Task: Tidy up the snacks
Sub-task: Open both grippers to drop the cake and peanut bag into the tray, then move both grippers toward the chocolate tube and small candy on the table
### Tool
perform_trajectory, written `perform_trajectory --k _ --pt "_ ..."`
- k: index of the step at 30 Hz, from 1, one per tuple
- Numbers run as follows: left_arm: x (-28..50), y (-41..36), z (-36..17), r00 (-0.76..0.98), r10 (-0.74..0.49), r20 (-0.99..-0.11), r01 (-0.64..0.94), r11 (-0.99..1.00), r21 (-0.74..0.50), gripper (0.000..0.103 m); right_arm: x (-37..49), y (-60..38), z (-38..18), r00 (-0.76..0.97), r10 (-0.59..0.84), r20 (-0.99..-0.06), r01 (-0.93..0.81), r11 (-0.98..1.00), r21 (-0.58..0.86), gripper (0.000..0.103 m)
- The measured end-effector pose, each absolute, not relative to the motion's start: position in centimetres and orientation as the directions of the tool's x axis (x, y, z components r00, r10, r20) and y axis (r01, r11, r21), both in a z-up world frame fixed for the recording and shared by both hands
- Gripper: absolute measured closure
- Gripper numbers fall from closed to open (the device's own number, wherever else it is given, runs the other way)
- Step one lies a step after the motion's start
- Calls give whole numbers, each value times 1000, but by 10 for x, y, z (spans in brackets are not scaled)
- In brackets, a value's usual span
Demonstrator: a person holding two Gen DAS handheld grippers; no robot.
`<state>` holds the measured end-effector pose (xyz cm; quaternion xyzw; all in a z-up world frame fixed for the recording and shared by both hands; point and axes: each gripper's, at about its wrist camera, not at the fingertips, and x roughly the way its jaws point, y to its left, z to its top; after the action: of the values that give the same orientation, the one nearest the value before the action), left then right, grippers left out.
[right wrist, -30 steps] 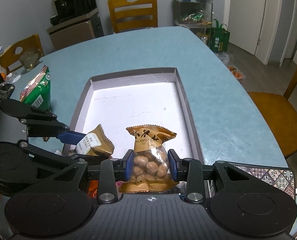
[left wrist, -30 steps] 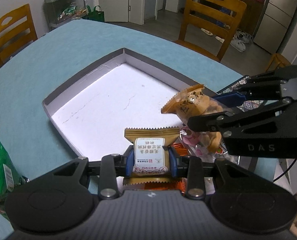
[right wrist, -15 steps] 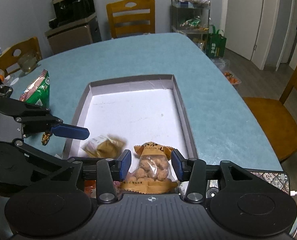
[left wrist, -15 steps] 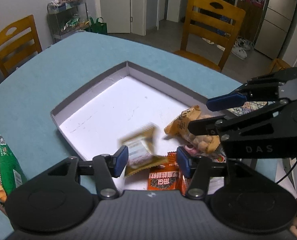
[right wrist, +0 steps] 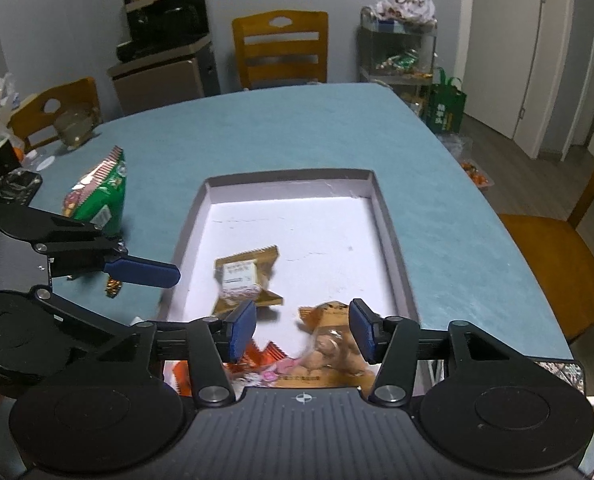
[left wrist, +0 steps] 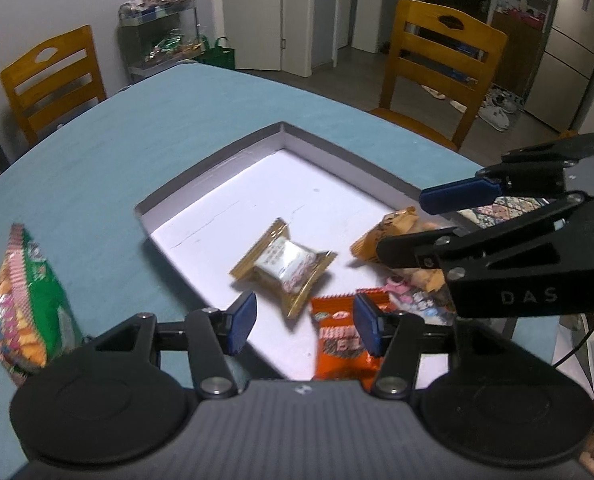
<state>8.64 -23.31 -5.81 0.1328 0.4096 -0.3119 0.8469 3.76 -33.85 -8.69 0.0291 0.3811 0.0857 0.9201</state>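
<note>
Gold-wrapped snack point(left wrist: 284, 267) lies flat, diagonal in tray point(left wrist: 217, 168).

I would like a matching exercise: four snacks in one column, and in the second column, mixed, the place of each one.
1. gold wrapped cake
2. orange packet
3. green bag
4. clear bag of round snacks

a. on the tablecloth, outside the box
b. box floor, past the left gripper's fingertips
c. between the right gripper's opening jaws
d. near box edge, by the left gripper's right finger

1-b, 2-d, 3-a, 4-c
</note>
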Motion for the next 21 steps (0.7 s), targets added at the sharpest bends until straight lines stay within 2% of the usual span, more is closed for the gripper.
perform_trajectory --k 21 --pt "53 -150 -56 498 -324 -804 521 854 -22 50 40 -293 -78 689 268 -674 -243 961 134 49"
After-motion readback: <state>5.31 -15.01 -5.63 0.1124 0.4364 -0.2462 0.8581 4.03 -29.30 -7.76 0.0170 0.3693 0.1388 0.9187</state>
